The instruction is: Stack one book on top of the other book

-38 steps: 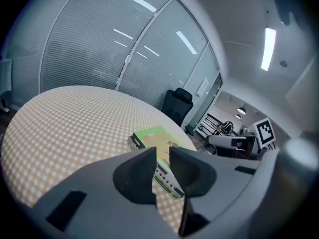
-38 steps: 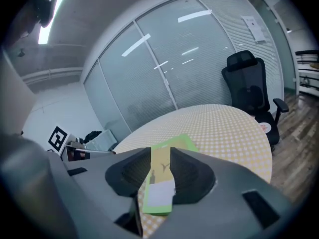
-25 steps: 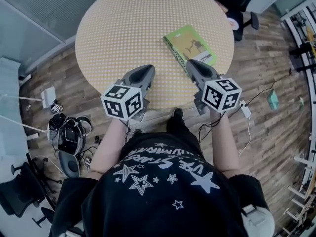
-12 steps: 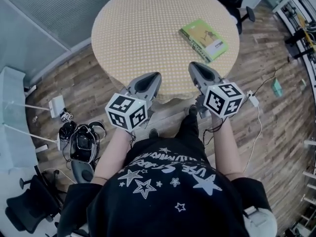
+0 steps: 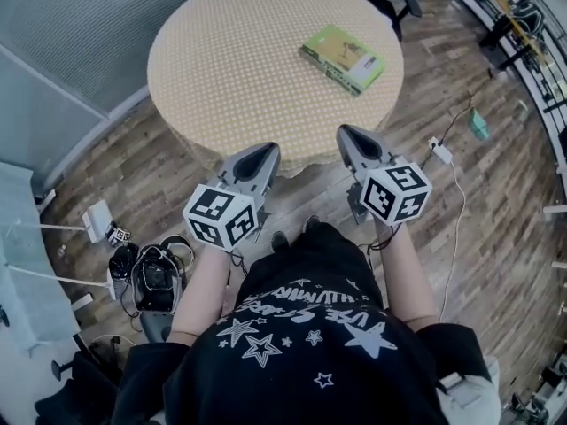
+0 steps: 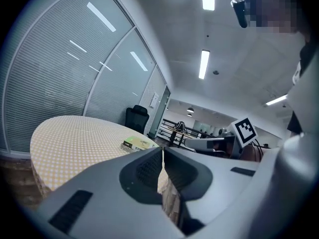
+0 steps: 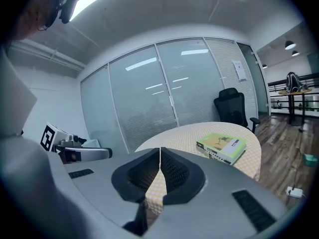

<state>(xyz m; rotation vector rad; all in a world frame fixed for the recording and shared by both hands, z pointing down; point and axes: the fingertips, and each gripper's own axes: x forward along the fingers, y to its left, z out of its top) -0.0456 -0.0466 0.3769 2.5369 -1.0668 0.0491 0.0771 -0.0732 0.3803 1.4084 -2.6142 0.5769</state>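
A green-covered book (image 5: pixel 342 57) lies flat on the far right part of the round table (image 5: pixel 239 69) with the yellow dotted cloth. It looks thick, like a stack, but I cannot tell if a second book lies under it. My left gripper (image 5: pixel 264 150) and right gripper (image 5: pixel 347 134) hang side by side over the wooden floor, just short of the table's near edge, both pointing at it. Each is shut with nothing between the jaws. The book (image 6: pixel 137 143) shows beyond the shut left gripper (image 6: pixel 163 151), and the book (image 7: pixel 223 146) lies to the right of the shut right gripper (image 7: pixel 160 151).
A black office chair (image 7: pixel 232 108) stands behind the table by the glass wall. On the floor at the left lie a bag and cables (image 5: pixel 152 277). A white plug and cord (image 5: pixel 440 152) run across the floor at the right.
The person has stepped back from the table. Both grippers have come off the table's edge and now hang over the floor, farther from the book. Both jaws stay shut.
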